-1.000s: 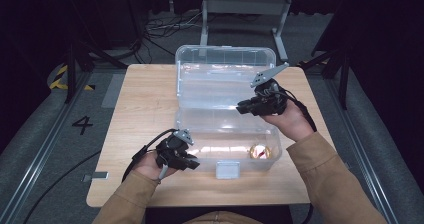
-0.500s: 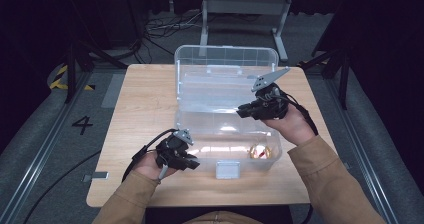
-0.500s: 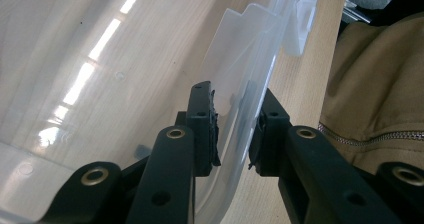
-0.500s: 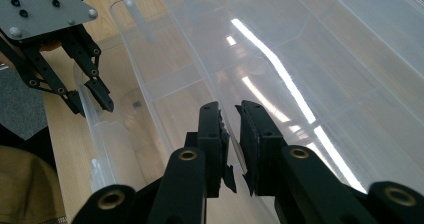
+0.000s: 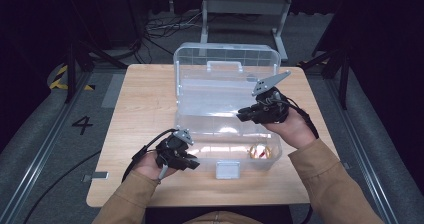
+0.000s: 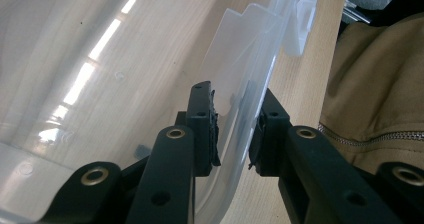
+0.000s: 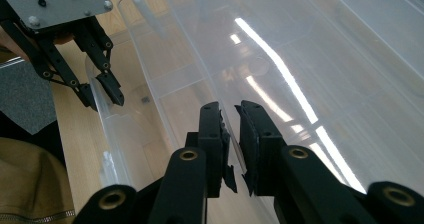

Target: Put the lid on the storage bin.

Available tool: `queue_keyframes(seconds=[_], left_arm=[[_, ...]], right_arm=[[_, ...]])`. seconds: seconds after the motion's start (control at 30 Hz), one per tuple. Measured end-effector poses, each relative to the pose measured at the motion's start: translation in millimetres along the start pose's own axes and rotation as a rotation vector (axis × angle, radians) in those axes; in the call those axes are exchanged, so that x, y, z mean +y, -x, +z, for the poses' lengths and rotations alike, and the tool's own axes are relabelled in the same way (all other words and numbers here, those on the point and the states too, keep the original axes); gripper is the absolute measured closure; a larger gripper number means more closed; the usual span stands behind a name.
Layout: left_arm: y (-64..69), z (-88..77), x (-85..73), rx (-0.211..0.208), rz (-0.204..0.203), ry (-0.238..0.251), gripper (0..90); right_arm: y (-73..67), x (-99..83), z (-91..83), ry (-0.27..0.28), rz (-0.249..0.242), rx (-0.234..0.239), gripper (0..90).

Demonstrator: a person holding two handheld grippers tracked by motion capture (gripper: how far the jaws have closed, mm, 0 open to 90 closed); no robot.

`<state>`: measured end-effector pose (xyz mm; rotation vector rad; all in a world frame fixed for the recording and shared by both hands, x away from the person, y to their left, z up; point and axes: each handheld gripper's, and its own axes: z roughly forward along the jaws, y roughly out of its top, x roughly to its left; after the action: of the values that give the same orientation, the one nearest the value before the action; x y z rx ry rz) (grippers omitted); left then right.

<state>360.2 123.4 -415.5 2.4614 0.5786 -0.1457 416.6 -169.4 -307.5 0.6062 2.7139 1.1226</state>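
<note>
A clear plastic box stands on the wooden table with its lid raised at the back. My left gripper is at the box's front left corner, and its jaws are shut on the clear wall. My right gripper is over the box's right middle. It pinches a thin clear edge that runs the box's length; tray rim or lid rim, I cannot tell. The left gripper also appears far off in the right gripper view.
A small gold and red object lies inside the box at its front right. A grey latch hangs on the front wall. Tan sleeves come in from the bottom. Cables and a metal frame lie beyond the table.
My right gripper has shifted slightly toward the person, still on the clear edge. The left gripper has stayed where it was.
</note>
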Motion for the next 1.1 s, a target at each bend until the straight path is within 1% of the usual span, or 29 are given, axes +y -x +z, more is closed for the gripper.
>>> queue_keyframes(seconds=[0.37,0.87,1.1], left_arm=[[-0.1,-0.1,-0.1,0.0,0.0,0.0,74.7],[-0.3,-0.2,-0.1,0.0,0.003,0.0,74.6],[-0.3,-0.1,-0.1,-0.002,0.001,0.0,74.6]], right_arm=[[-5.9,-5.1,-0.2,0.001,-0.01,0.014,80.5],[-16.1,-15.3,0.6,-0.004,-0.018,0.045,80.8],[-18.4,-19.0,0.8,-0.001,-0.025,0.048,80.8]])
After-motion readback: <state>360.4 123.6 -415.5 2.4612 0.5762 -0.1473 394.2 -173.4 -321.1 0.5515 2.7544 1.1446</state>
